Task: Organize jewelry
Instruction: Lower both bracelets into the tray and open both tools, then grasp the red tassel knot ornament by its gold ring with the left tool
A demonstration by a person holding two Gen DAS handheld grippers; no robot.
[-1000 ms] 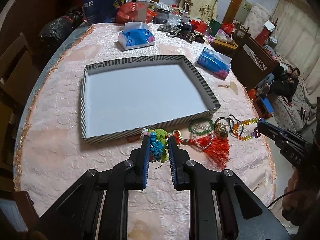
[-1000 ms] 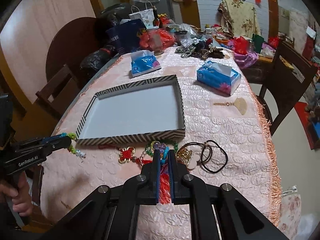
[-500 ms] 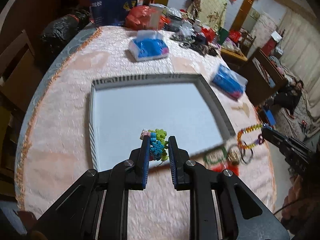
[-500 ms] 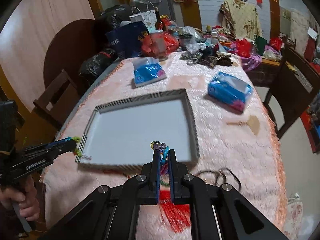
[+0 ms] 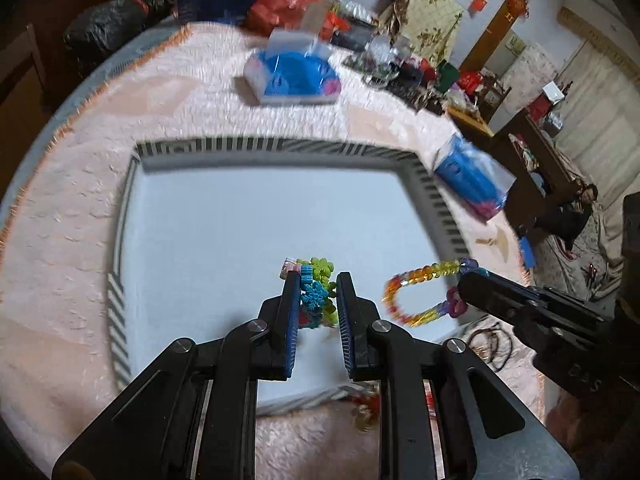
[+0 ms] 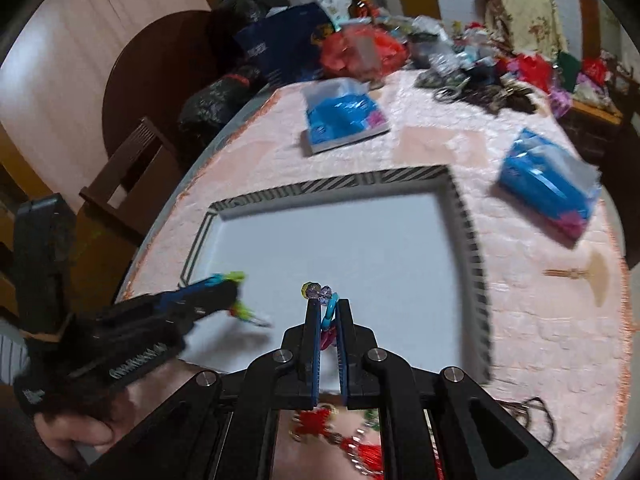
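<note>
Left gripper (image 5: 317, 294): jaws nearly closed, my pads clamp the green-and-blue flower bracelet (image 5: 316, 292); it hangs over the near part of the tray (image 5: 276, 146).
Right gripper (image 6: 327, 312): jaws pinched fully together on the multicoloured bead bracelet (image 5: 420, 292); most of its loop dangles free beside the left gripper, above the tray's near right part.
Risk – snag: the dangling loop could catch my left fingers (image 5: 344, 292) if the grippers close in on each other.
Risk – misdrop: a release too close to the striped rim would let a piece slide out onto the tablecloth (image 5: 80, 168).
Risk – tangle: both pieces set down together may knot.
Remaining jewelry: red tassel pendant (image 6: 360, 452) and black cords (image 5: 490, 338) lie outside the near rim.
Surroundings: two blue tissue packs (image 6: 344, 116) sit beyond and right of the tray – nothing blocks the tray floor.
</note>
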